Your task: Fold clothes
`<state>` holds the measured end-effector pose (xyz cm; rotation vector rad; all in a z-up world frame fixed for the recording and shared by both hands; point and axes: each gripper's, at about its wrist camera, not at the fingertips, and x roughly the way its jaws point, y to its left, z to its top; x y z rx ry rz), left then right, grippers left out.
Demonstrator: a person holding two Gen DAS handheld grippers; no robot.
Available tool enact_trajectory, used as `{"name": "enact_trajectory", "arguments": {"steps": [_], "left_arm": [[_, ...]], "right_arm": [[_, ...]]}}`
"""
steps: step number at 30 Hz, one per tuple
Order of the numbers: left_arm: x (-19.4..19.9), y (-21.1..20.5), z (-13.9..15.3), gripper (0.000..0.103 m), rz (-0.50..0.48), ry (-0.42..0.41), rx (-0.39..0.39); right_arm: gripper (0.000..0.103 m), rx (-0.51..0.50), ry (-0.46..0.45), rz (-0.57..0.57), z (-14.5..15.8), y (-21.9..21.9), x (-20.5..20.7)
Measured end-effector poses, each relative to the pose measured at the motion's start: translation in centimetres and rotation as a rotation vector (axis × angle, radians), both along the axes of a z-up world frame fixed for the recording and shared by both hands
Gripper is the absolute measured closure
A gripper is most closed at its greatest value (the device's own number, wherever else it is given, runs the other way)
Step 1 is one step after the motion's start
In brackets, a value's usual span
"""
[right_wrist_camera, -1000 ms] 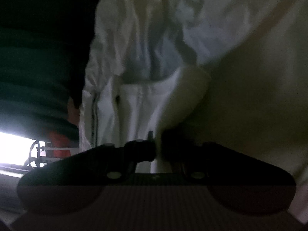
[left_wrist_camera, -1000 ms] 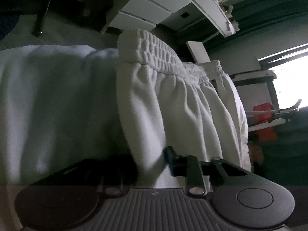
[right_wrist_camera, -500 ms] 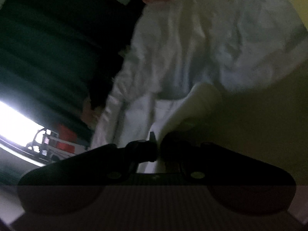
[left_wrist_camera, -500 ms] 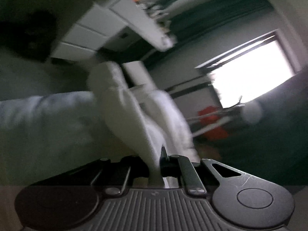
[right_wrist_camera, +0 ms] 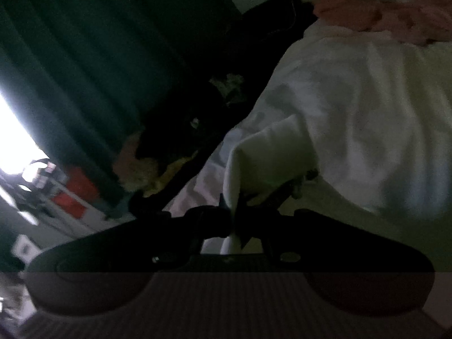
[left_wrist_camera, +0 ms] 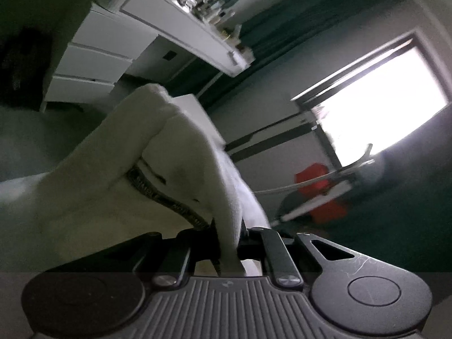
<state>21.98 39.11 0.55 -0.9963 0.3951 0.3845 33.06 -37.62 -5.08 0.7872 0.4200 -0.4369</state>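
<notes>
White shorts (left_wrist_camera: 118, 175) with an elastic waistband hang lifted in front of the left wrist camera, a dark printed band showing along their inner seam. My left gripper (left_wrist_camera: 228, 234) is shut on a fold of this white cloth. In the right wrist view the same white shorts (right_wrist_camera: 271, 158) rise from my right gripper (right_wrist_camera: 234, 220), which is shut on a pinch of the cloth. Beyond it a white sheet (right_wrist_camera: 367, 107) covers the bed.
A white desk with drawers (left_wrist_camera: 93, 59) and a cluttered top stands behind the shorts. A bright window (left_wrist_camera: 375, 113) and a red item (left_wrist_camera: 322, 192) are to the right. Dark curtains (right_wrist_camera: 84, 56), a black item (right_wrist_camera: 197, 118) and pink cloth (right_wrist_camera: 395, 14) surround the bed.
Both grippers have risen and swung with the shorts. The spread waistband has bunched into a hanging fold, and more of the room and the bed has come into sight.
</notes>
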Motion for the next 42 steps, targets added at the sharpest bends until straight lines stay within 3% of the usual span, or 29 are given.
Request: {"name": "enact_trajectory", "arguments": {"steps": [3, 5, 7, 10, 13, 15, 16, 18, 22, 23, 27, 31, 33, 38, 42], "left_arm": [[7.6, 0.0, -2.7, 0.093, 0.007, 0.122, 0.036], [10.7, -0.2, -4.4, 0.093, 0.008, 0.187, 0.054], [12.6, -0.1, -6.1, 0.092, 0.013, 0.224, 0.043], [13.6, 0.2, -7.8, 0.089, 0.009, 0.257, 0.023], [12.4, 0.0, -7.5, 0.084, -0.007, 0.245, 0.036], [11.5, -0.1, -6.7, 0.058, -0.021, 0.232, 0.067], [10.9, -0.2, -6.1, 0.054, -0.024, 0.233, 0.092], [9.2, -0.5, -5.1, 0.049, -0.036, 0.217, 0.119], [3.2, -1.0, -3.7, 0.047, -0.037, 0.181, 0.119], [1.6, -1.0, -3.6, 0.046, -0.033, 0.177, 0.109], [-4.7, -0.6, -4.3, 0.046, -0.052, 0.183, 0.016], [-9.0, -0.1, -5.9, 0.044, -0.040, 0.179, -0.079], [-10.3, 0.2, -7.1, 0.044, -0.033, 0.187, -0.127], [-10.4, 0.6, -10.2, 0.045, 0.000, 0.186, -0.201], [-7.9, 0.9, -10.8, 0.050, 0.114, 0.136, -0.112]], "right_arm": [[0.096, -0.009, 0.063, -0.041, -3.9, 0.8, 5.7], [0.096, -0.014, 0.113, -0.050, -6.3, 0.9, 8.1], [0.096, -0.035, 0.154, -0.049, -8.2, 1.1, 9.8], [0.096, -0.119, 0.176, -0.010, -8.8, 1.7, 10.4], [0.094, -0.097, 0.151, 0.029, -8.3, 0.9, 9.1], [0.093, -0.082, 0.134, 0.054, -8.0, 0.4, 8.2], [0.091, -0.068, 0.120, 0.062, -7.7, 0.2, 7.5], [0.082, -0.017, 0.066, 0.056, -6.9, -0.1, 4.7], [0.048, 0.123, -0.042, 0.056, -6.4, -1.1, -1.9], [0.043, 0.175, -0.057, 0.054, -6.8, -1.3, -3.8], [0.043, 0.359, -0.093, 0.019, -8.3, -2.8, -10.1], [0.043, 0.622, -0.085, 0.029, -11.2, -4.8, -13.7], [0.043, 0.673, -0.084, 0.036, -12.4, -5.3, -14.6], [0.045, 0.676, -0.078, 0.068, -14.6, -5.4, -13.2], [0.049, 0.598, -0.136, 0.037, -15.1, -5.2, -11.2]]}}
